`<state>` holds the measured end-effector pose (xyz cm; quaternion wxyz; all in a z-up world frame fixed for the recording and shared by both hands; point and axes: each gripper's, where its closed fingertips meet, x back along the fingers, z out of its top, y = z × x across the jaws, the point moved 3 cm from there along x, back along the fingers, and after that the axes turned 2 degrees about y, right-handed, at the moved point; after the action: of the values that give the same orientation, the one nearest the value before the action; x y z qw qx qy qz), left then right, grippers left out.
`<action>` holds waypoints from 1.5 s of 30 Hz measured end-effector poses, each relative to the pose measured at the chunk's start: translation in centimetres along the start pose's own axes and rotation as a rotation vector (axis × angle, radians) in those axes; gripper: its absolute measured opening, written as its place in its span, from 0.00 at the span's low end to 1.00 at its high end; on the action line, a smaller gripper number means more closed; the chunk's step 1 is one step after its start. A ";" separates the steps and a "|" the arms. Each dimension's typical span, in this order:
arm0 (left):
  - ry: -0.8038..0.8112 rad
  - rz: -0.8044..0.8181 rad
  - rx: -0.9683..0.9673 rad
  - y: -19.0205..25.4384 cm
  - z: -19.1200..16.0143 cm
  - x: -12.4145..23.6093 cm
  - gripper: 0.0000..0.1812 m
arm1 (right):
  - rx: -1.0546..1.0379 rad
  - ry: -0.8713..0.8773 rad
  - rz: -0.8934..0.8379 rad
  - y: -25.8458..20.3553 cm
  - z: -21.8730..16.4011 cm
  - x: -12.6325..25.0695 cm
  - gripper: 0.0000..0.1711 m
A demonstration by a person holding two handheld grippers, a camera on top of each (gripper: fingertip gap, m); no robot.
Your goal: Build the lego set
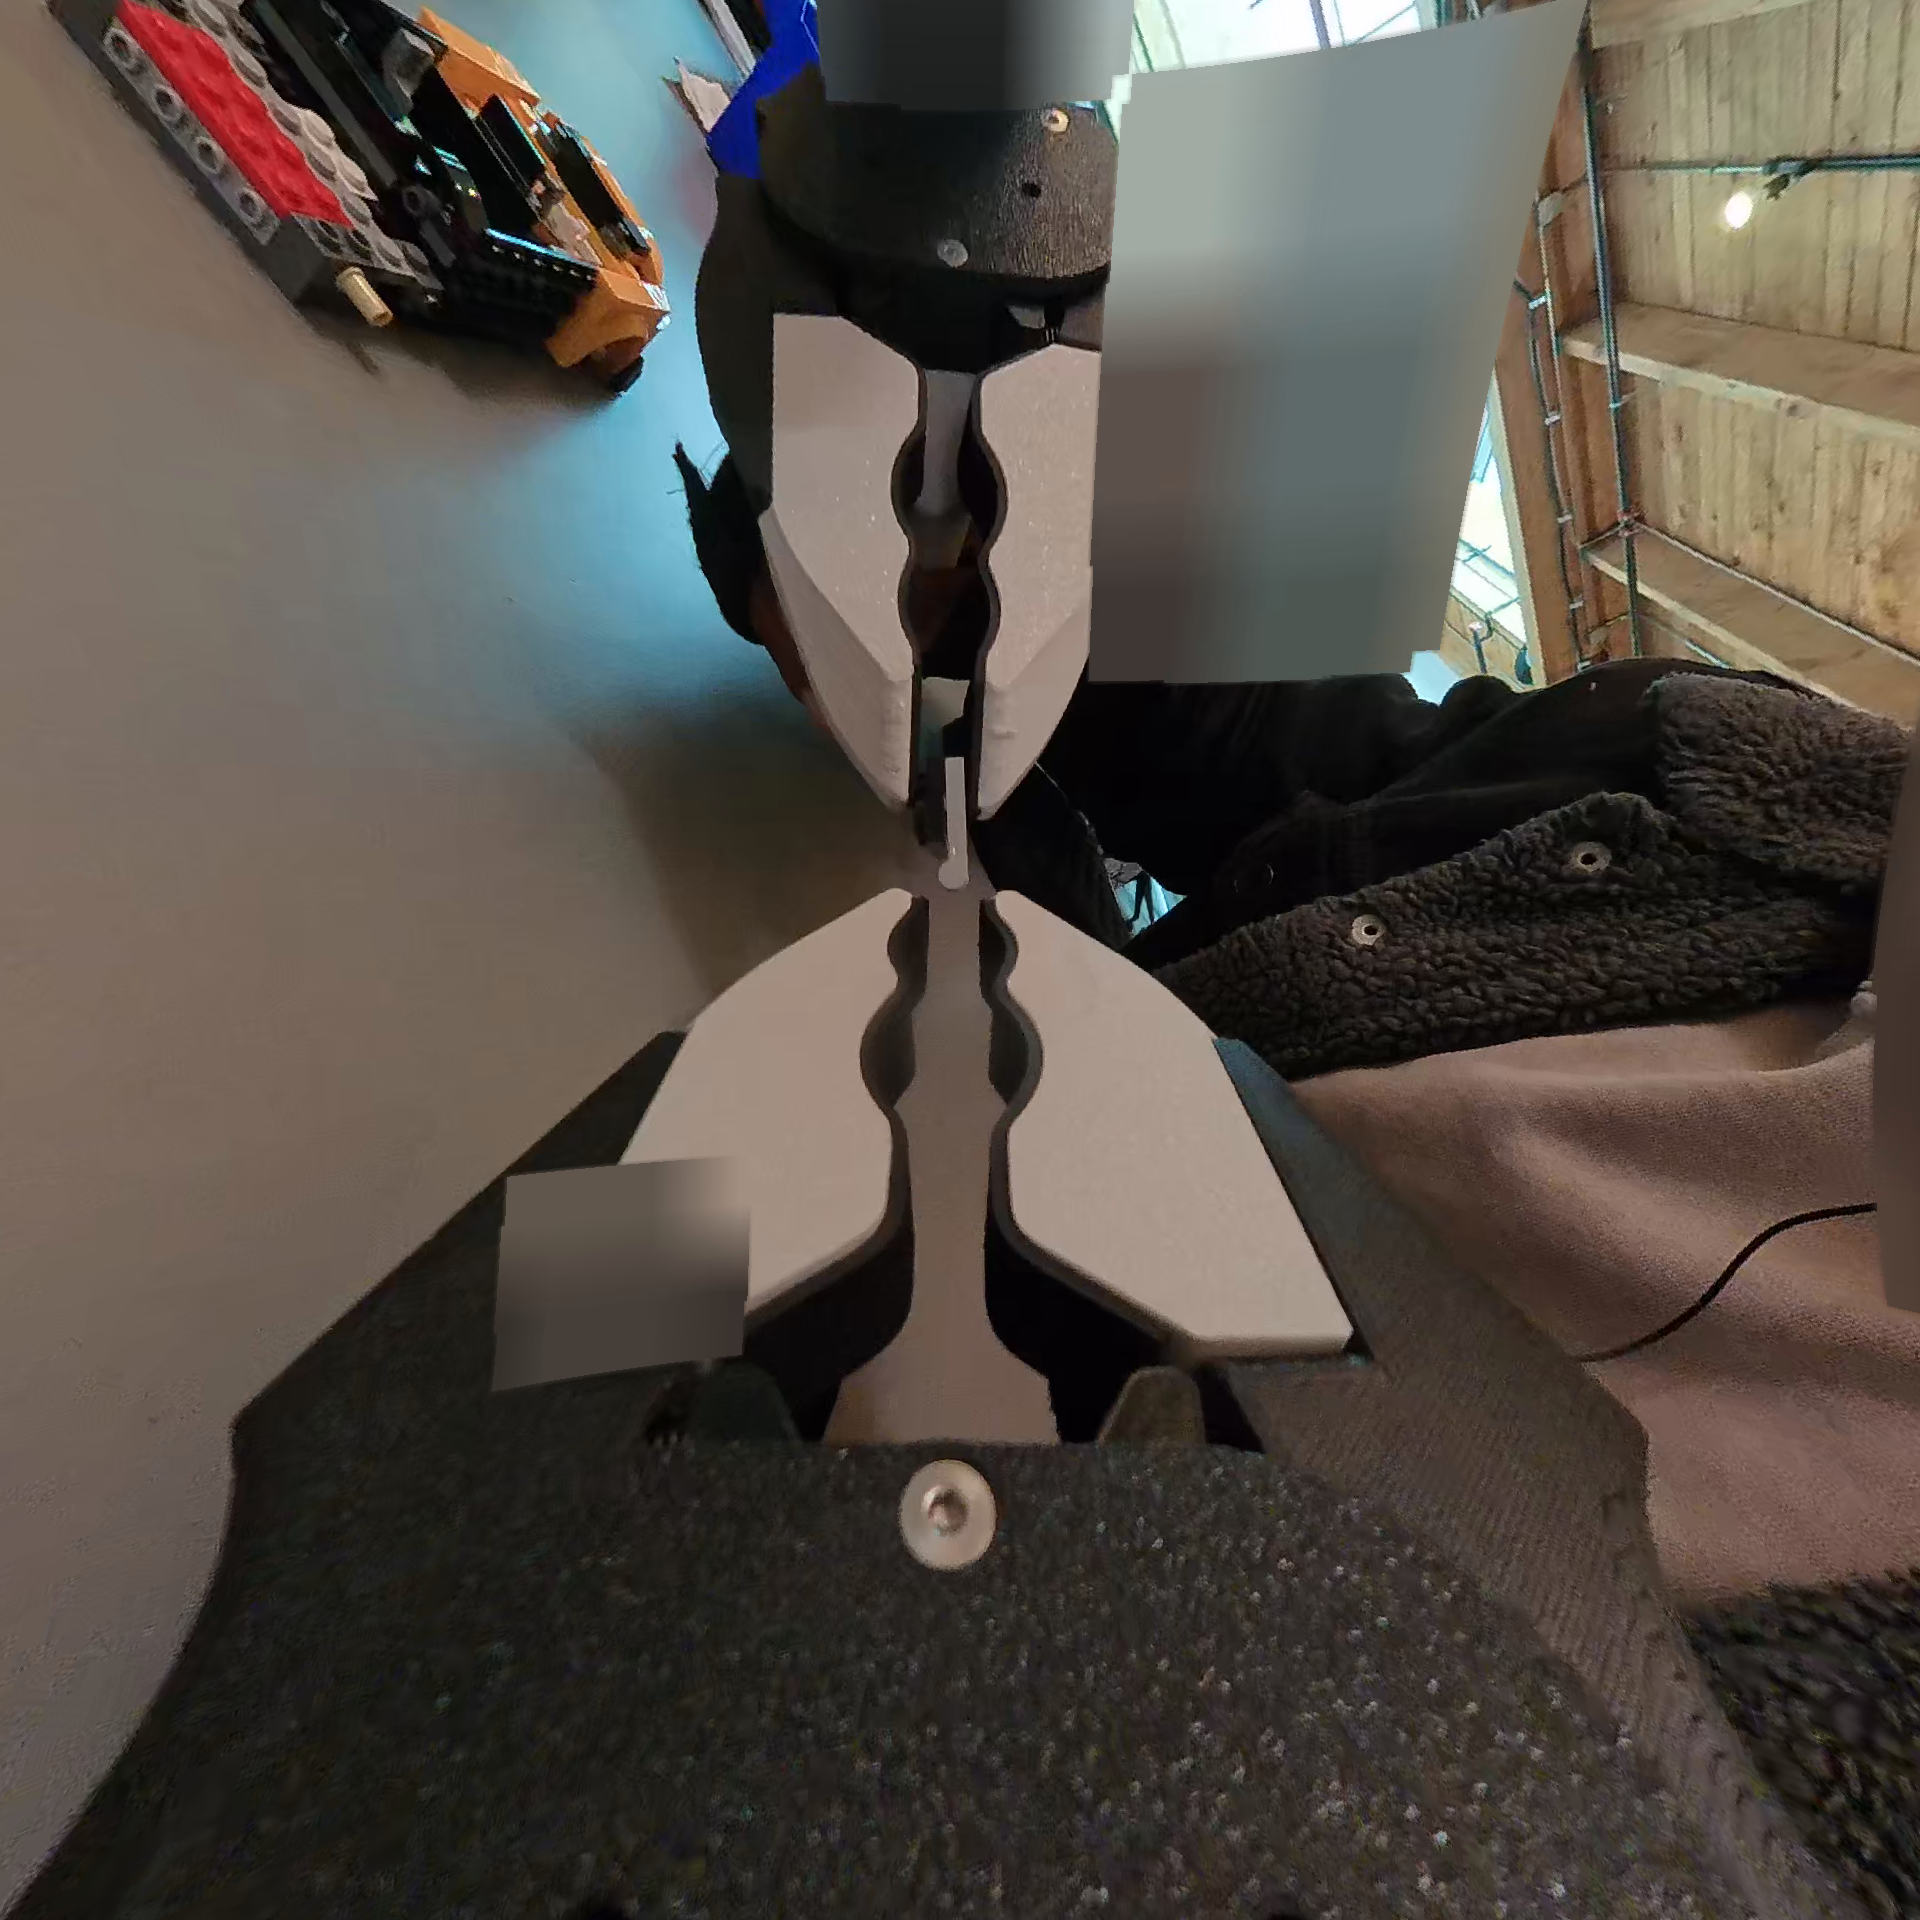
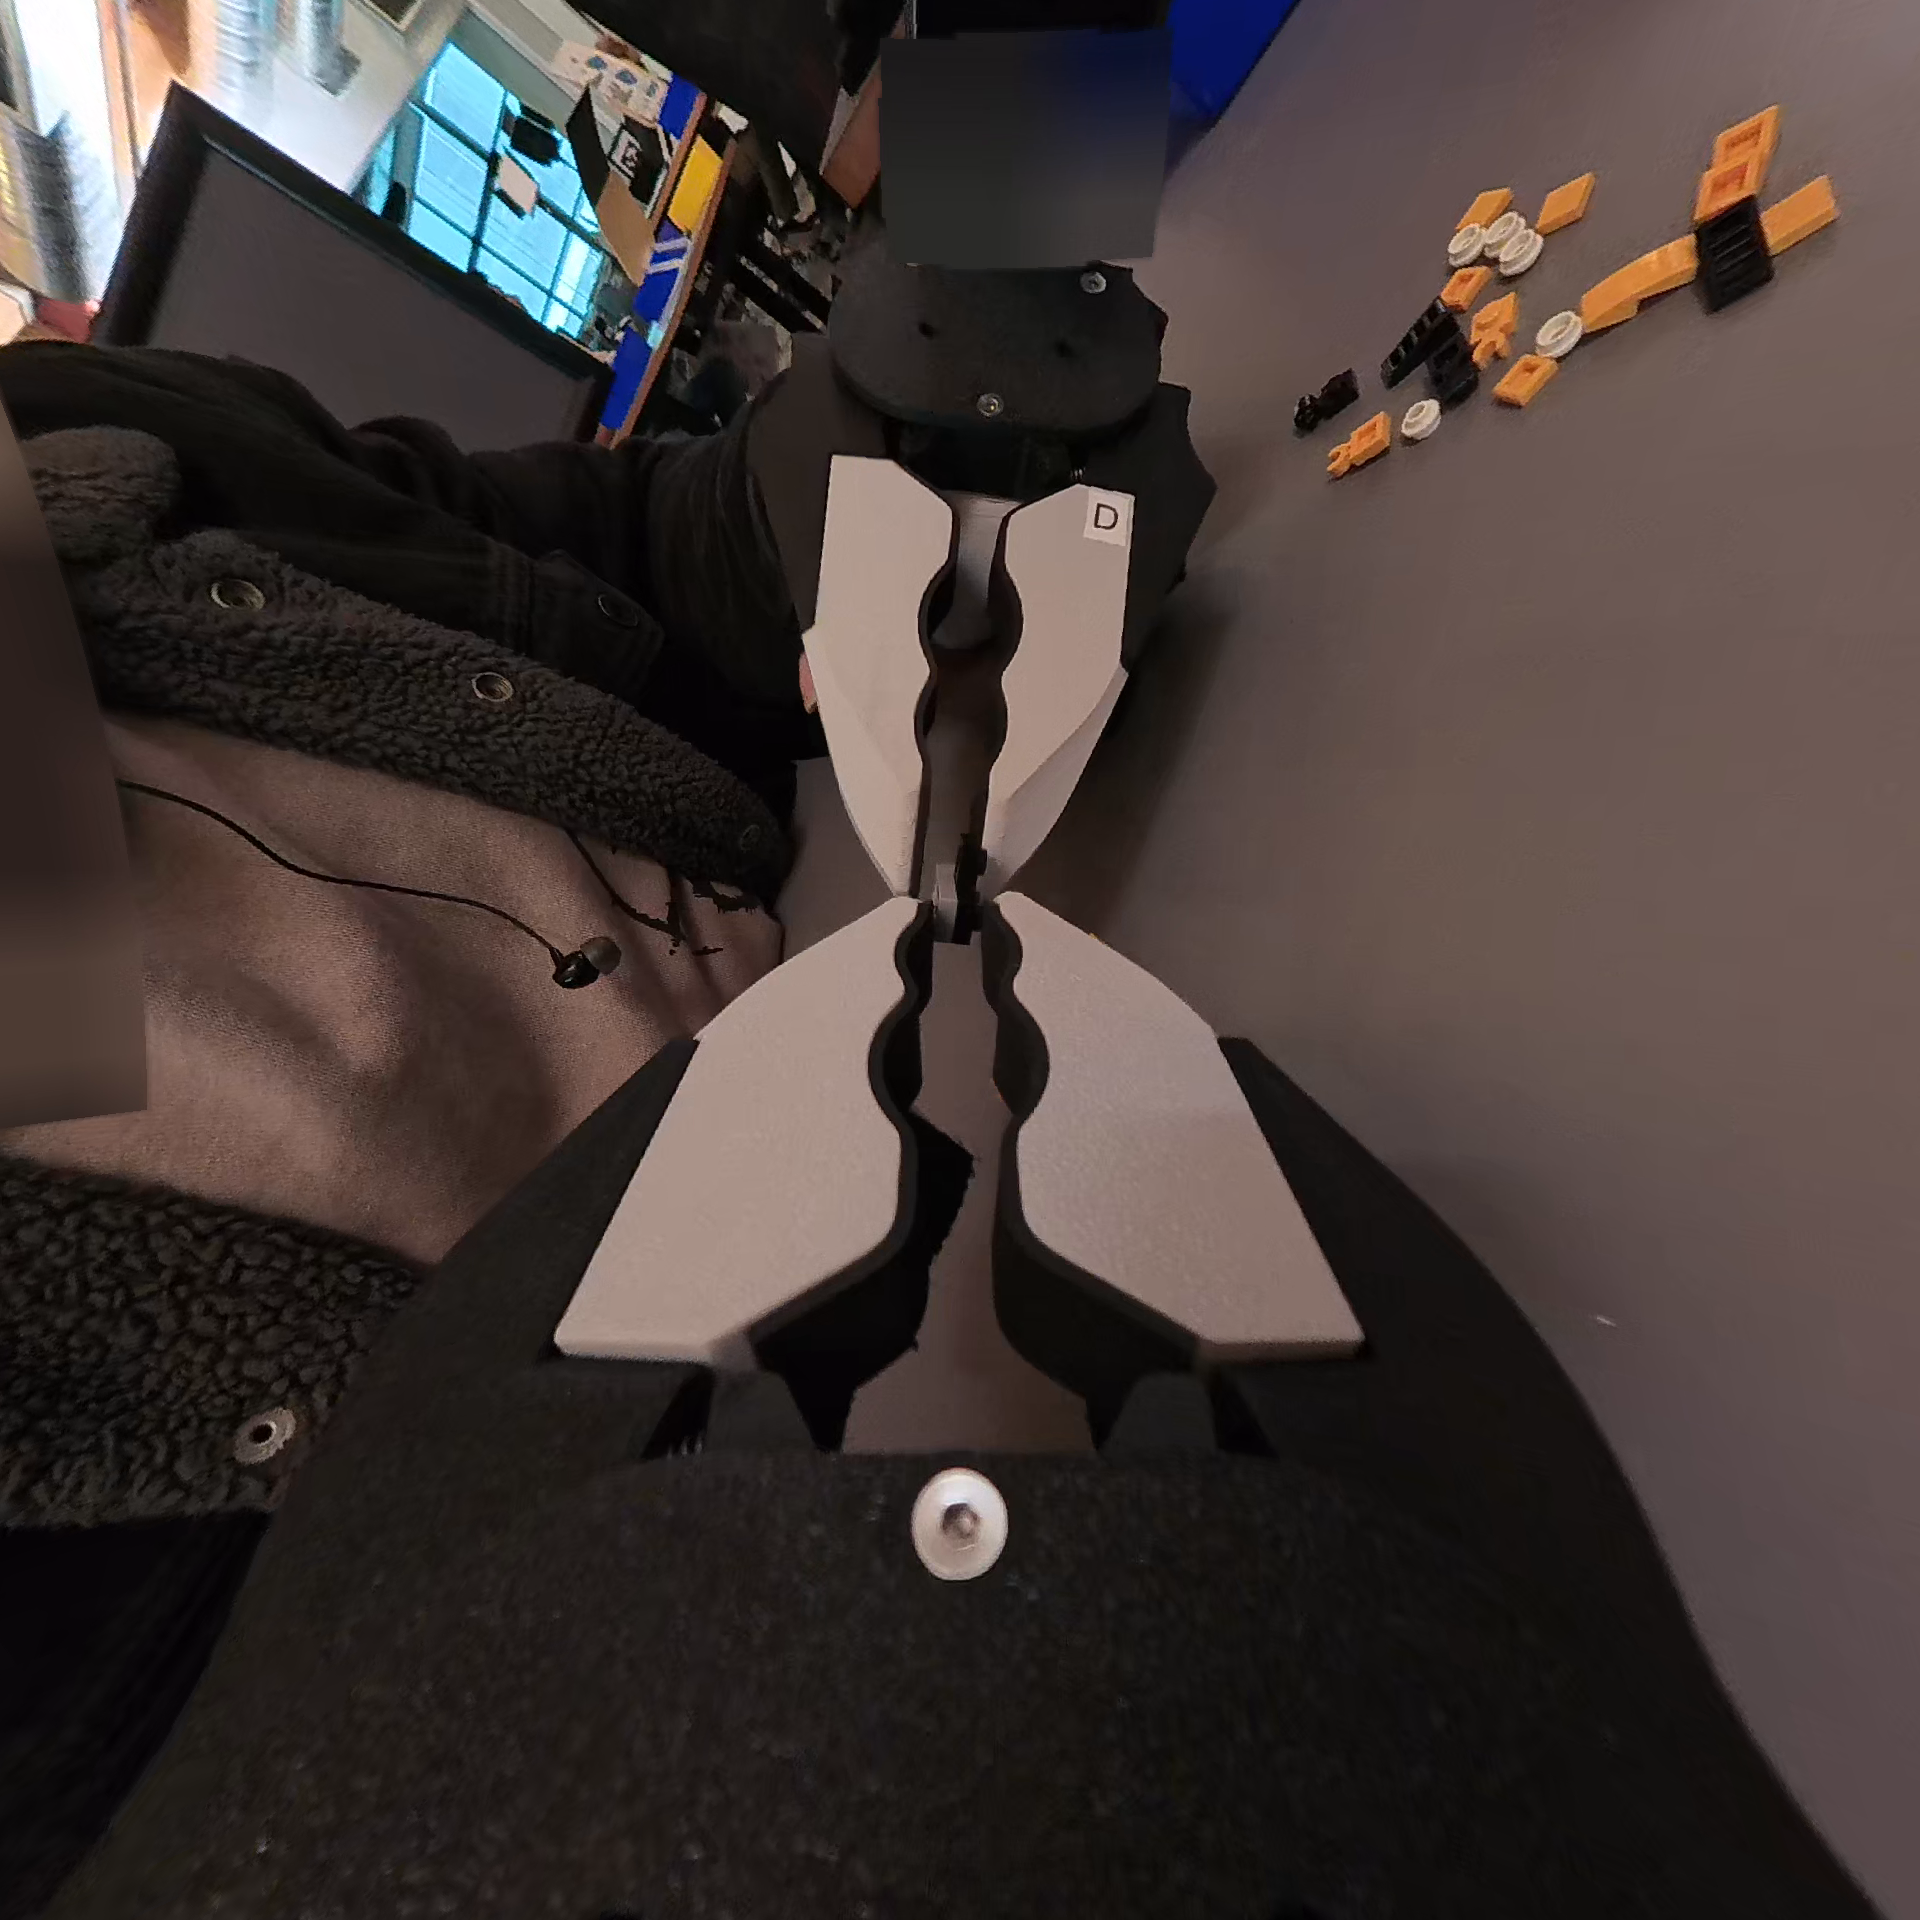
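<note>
Tip to tip above the desk [image 1: 312,727]: left claw [image 1: 951,906] and right claw [image 2: 951,923], pointing straight at each other along one line. Both narrowed to a thin slit at the tips, nowhere near wide open. Wedged right at the meeting point, a small pale lego piece [image 1: 953,831] with a black bit [image 2: 974,862] against its side. Long axis in line with both sets of fingers. Reaches into the far claw's tips in each wrist view, so cannot tell which claw truly grips it, or whether both do.

Equally near to both claws, then; probably a hand-over or a press-fit of two small parts, judged only from the pose. Calls for a push straight along that shared line. Any sideways tilt likely to twist the piece out of the slit.

Well apart from all this, resting on the desk: the partly built orange and black lego car [image 1: 468,208] beyond the left claw. Loose orange, black and white parts [image 2: 1507,301] scattered off to the right claw's side.
</note>
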<state>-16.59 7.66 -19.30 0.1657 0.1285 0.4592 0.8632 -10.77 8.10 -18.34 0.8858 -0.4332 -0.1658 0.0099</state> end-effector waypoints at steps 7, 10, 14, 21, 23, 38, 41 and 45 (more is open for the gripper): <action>0.012 -0.006 0.024 0.0 0.0 -0.1 0.02 | -0.024 -0.003 0.015 0.1 -0.1 -0.4 0.05; 0.017 -0.009 0.032 -0.1 0.1 -0.1 0.02 | -0.027 0.000 0.017 0.1 0.0 -0.4 0.05; 0.010 -0.007 0.031 0.0 0.0 -0.1 0.02 | -0.029 0.000 0.018 0.1 -0.1 -0.4 0.05; 0.019 -0.012 0.053 -0.2 0.1 -0.1 0.02 | -0.036 0.029 0.022 0.2 0.0 -0.4 0.05; 0.021 -0.013 0.056 -0.2 0.1 -0.1 0.02 | -0.035 0.034 0.021 0.3 0.0 -0.4 0.05; 0.023 -0.019 0.062 -0.2 0.1 -0.1 0.02 | -0.010 0.064 0.014 0.2 0.0 -0.4 0.05; 0.023 -0.020 0.060 -0.2 0.1 -0.1 0.02 | -0.008 0.068 0.013 0.2 0.0 -0.4 0.05; 0.027 -0.022 0.057 -0.1 0.1 -0.1 0.02 | 0.001 0.075 0.002 0.1 0.0 -0.3 0.05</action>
<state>-16.43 7.76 -19.37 0.1651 0.1165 0.4871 0.8496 -11.09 8.12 -18.45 0.8916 -0.4330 -0.1323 -0.0054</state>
